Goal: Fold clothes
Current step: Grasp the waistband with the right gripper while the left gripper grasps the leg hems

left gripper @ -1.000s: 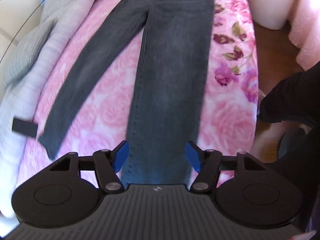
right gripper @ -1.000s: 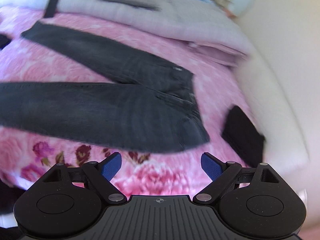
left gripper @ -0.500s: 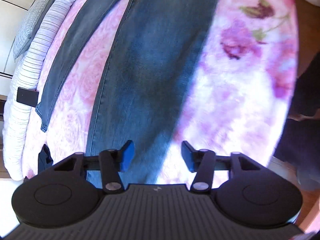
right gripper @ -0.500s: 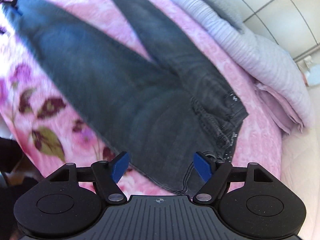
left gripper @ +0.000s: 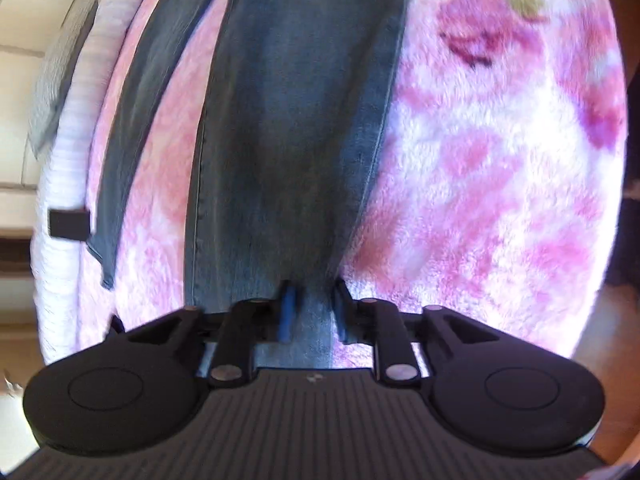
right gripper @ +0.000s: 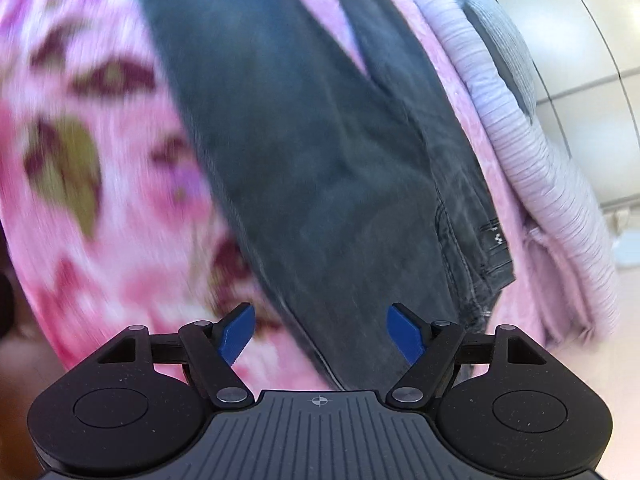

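Dark grey jeans (left gripper: 296,120) lie flat on a pink floral blanket (left gripper: 480,160). The near leg runs straight down into my left gripper (left gripper: 313,308). Its jaws are closing, and the hem end bunches between the blue pads with creases drawn toward them. The other leg (left gripper: 132,140) lies apart to the left. In the right wrist view the jeans' hip and waist (right gripper: 320,160) lie under my right gripper (right gripper: 322,332). That gripper is open, its blue fingertips (right gripper: 404,332) straddling the near waist edge without pressing. The waistband label (right gripper: 494,240) shows at the right.
A striped white quilt (left gripper: 60,180) runs along the far side of the bed, with a small black object (left gripper: 68,224) on it. The same quilt (right gripper: 540,152) and a grey pillow (right gripper: 504,52) lie beyond the waistband. A tiled wall (right gripper: 592,40) stands behind.
Both grippers dropped close to the jeans. The left jaws narrowed from wide open onto the leg's hem. The right gripper rolled and came down over the waist, its jaws slightly narrower.
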The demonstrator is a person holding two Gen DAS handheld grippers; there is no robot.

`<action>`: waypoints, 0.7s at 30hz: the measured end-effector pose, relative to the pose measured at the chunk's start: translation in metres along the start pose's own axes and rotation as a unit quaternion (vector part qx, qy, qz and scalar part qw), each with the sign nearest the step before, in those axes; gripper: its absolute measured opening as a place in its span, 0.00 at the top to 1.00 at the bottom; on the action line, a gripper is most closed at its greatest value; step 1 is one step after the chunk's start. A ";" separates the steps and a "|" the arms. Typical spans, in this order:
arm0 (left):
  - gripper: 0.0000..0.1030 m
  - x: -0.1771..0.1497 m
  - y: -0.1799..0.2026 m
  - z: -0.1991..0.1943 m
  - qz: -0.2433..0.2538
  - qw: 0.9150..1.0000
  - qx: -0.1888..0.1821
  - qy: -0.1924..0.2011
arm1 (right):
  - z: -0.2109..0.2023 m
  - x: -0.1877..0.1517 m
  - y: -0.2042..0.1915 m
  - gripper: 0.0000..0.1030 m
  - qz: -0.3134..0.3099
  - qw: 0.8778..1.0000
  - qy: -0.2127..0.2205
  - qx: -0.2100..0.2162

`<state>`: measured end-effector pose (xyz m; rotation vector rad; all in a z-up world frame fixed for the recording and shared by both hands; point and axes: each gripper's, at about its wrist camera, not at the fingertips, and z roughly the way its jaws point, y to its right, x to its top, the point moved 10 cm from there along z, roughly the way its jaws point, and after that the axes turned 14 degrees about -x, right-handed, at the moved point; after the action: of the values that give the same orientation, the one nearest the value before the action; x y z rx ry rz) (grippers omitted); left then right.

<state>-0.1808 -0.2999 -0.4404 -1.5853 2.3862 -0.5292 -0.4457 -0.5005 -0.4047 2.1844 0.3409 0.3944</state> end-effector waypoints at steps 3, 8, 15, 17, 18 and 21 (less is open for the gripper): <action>0.73 0.005 -0.007 0.000 -0.029 0.999 0.005 0.016 | 0.005 -0.011 -0.006 0.27 -0.022 0.999 0.036 0.000; 0.73 0.017 -0.012 -0.004 -0.048 0.998 0.014 0.041 | 0.002 0.030 -0.024 0.27 -0.041 0.991 0.131 -0.006; 0.65 0.007 -0.017 0.001 -0.006 0.998 0.051 0.043 | 0.015 0.041 -0.026 0.27 -0.061 0.987 0.145 -0.037; 0.64 0.003 -0.019 0.003 -0.015 0.998 0.057 0.034 | 0.024 0.020 -0.017 0.27 -0.074 0.989 0.116 -0.055; 0.64 0.000 -0.022 0.004 -0.022 0.998 0.060 0.028 | 0.032 0.007 -0.011 0.27 -0.075 0.991 0.094 -0.067; 0.64 -0.004 -0.030 0.007 -0.068 0.995 0.075 0.003 | 0.057 -0.029 0.008 0.27 -0.078 0.991 0.032 -0.101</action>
<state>-0.1513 -0.3075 -0.4346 -1.6883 2.1961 -0.7227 -0.4486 -0.5571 -0.4353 1.9371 0.4829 0.3949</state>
